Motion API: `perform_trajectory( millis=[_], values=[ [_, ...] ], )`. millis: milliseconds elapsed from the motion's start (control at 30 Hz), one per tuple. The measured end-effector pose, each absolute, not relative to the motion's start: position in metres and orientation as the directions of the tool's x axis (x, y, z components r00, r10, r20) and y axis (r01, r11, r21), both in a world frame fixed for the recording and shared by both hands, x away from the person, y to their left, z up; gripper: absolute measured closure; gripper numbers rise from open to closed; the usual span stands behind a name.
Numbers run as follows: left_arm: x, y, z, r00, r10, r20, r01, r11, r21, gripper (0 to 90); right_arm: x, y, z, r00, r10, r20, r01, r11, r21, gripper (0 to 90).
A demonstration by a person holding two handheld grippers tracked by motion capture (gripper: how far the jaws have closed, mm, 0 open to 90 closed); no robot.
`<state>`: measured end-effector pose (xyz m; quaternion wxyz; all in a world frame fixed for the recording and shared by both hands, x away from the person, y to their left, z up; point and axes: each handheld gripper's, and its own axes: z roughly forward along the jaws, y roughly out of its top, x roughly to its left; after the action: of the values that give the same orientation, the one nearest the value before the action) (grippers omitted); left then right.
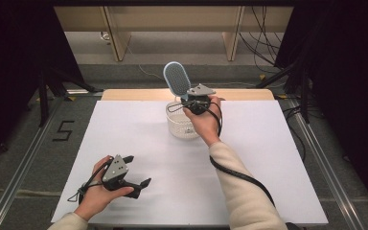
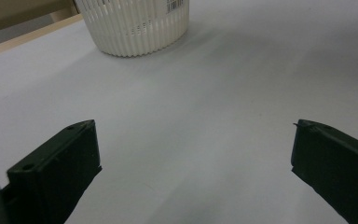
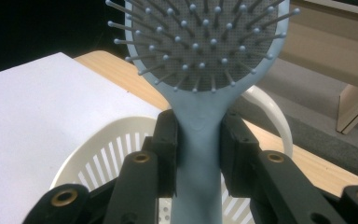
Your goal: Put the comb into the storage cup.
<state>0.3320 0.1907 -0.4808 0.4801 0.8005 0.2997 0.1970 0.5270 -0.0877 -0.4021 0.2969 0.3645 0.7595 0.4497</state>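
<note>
While my right gripper (image 3: 198, 154) hangs over the white slatted basket (image 1: 184, 125), its jaws are clamped on the handle of a pale blue paddle hairbrush (image 1: 176, 79). From the grip, the bristled head stands upright above the jaws, and the handle runs down below them toward the basket's mouth; whether its end is inside, I cannot tell. My left gripper (image 1: 136, 171) rests low over the white table (image 1: 268, 158), jaws spread wide with nothing between them, and the basket sits well ahead of it.
</note>
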Motion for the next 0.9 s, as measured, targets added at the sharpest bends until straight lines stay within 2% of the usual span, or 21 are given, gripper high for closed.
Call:
perform_trajectory(
  millis=[900],
  values=[
    [0.3322, 0.1907, -0.4809, 0.742, 0.67, 0.026, 0.291, -0.357, 0.887, 0.5, 0.5253, -0.0887, -0.4112, -0.571, 0.809, -0.138, 0.29, 0.356, 0.889, 70.6]
  ],
)
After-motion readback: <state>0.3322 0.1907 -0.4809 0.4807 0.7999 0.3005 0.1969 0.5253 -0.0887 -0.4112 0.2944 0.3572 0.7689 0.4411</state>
